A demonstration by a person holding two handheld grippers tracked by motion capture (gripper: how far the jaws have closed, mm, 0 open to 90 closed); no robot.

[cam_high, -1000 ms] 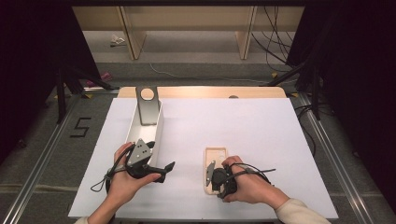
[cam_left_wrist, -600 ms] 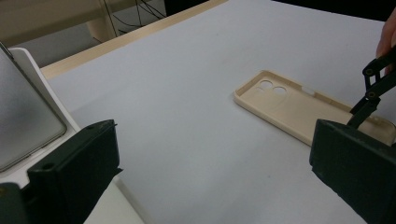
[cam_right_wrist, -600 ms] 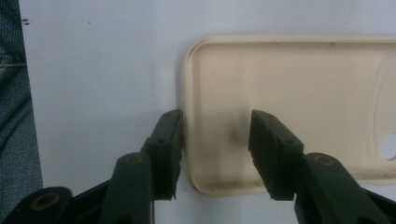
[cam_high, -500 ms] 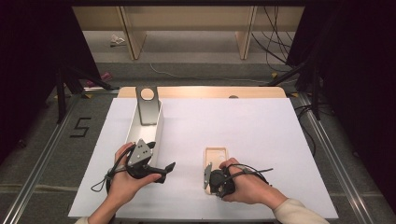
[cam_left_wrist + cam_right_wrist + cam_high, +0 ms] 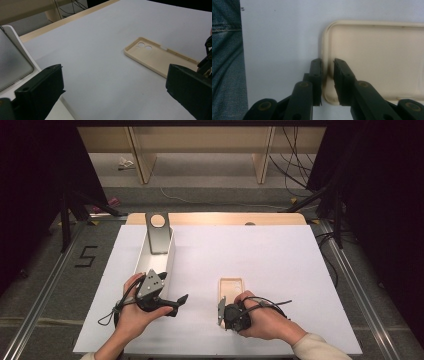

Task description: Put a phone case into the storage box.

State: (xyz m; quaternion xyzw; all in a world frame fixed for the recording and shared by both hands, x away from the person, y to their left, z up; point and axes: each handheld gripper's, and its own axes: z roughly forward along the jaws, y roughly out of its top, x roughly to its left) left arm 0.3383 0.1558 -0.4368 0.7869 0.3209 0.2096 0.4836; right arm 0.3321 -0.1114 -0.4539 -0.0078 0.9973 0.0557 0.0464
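The right gripper is seen in the right gripper view with its two black jaws drawn close together, one on each side of the raised end wall of a beige, flat, rectangular plastic phone case. Only a narrow gap is left between the jaws, and that gap is taken up by the case's rim; the jaws have just been closing on it. Whether the pads already press on the rim cannot be told, since a thin slit is still visible on each side of it.

The case lies open side up on the white table sheet, at the near middle of the table in the high view. There the right gripper is set at the case's near end, wrapped by the person's right hand.

The left gripper is held wide open in its own view, with nothing between its jaws and bare white sheet beneath. In the high view it is held by the left hand beside the near end of a long white open box, in which a grey metal plate with a round hole leans.

The two round camera cut-outs at the case's far end are shown in the left gripper view. A fold of blue denim cloth along the table edge is shown in the right gripper view.
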